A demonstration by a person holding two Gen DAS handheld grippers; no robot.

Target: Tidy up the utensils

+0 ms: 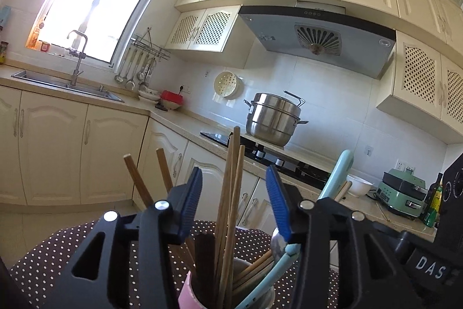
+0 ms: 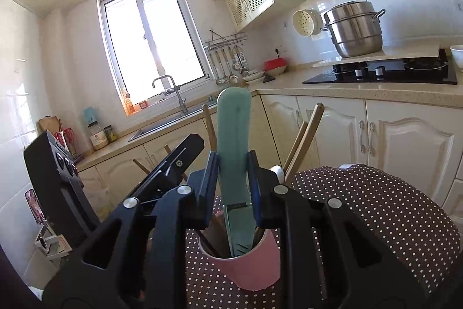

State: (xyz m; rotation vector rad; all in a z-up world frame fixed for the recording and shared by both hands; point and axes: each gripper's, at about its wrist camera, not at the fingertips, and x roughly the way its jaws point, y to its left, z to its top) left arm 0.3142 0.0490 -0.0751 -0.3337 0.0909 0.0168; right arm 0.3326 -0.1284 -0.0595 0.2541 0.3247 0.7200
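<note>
your right gripper [image 2: 233, 175] pinches the stiff, slick teal handle [image 2: 233, 135] mid-length; left gripper [image 1: 234, 204] spread around light wooden chopsticks [image 1: 231, 193], untouched.

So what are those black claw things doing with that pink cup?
A person is tidying utensils into a pink cup on a dotted tablecloth, using two hand-held grippers. The right gripper has its jaws shut on a pale green utensil handle that stands in the cup. The left gripper has open jaws on either side of a bunch of wooden chopsticks without pressing them; the chopsticks stand in the cup.
</note>
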